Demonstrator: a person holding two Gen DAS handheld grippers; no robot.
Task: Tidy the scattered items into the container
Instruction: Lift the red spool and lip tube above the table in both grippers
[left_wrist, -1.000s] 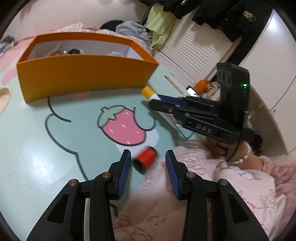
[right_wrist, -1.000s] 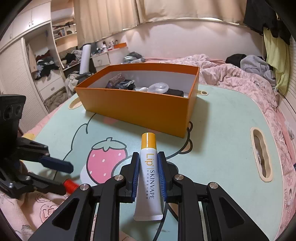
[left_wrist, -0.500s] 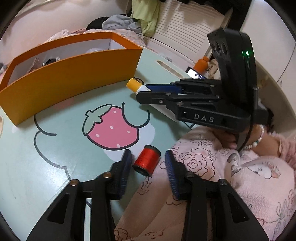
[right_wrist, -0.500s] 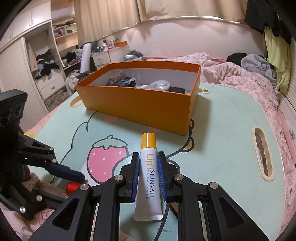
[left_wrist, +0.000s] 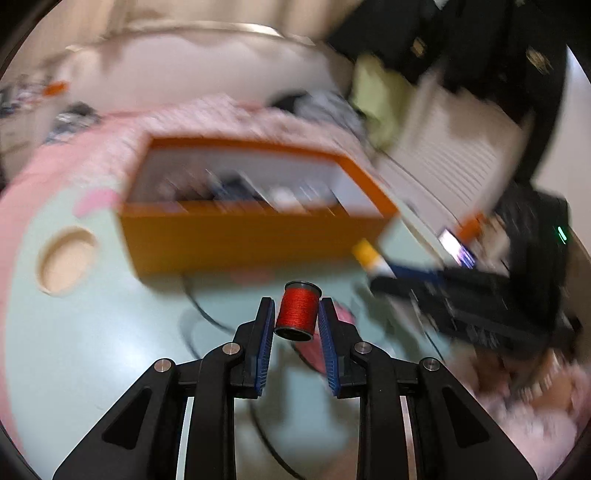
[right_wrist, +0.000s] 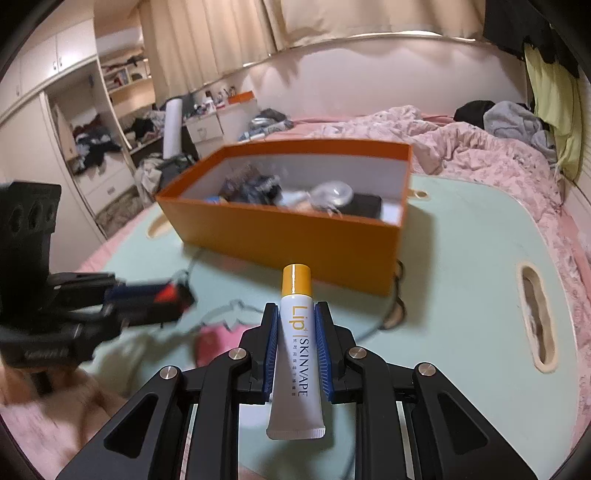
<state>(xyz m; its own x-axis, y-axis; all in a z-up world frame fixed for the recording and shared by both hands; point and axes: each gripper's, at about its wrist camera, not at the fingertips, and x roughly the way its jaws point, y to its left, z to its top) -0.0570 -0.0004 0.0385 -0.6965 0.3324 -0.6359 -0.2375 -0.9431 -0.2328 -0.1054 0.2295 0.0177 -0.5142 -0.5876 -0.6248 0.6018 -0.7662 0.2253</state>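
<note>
Both tools are loaded. Left tool (left_wrist: 297, 314) has just been closing and its pads now pinch a red thread spool (left_wrist: 297, 309) across its wound middle, lifted off the desk (left_wrist: 92, 350). Right tool (right_wrist: 295, 328) is clamped on a lip balm tube (right_wrist: 295, 354), cap forward, also held off the desk. Judging by looks, the spool is light and rigid, though its thread is slightly soft; the tube is squashy, so firm pressure could deform it. Ahead stands the orange box (right_wrist: 288, 236), already holding several items. Its near wall must be cleared, and the two tools sit close together.
</note>
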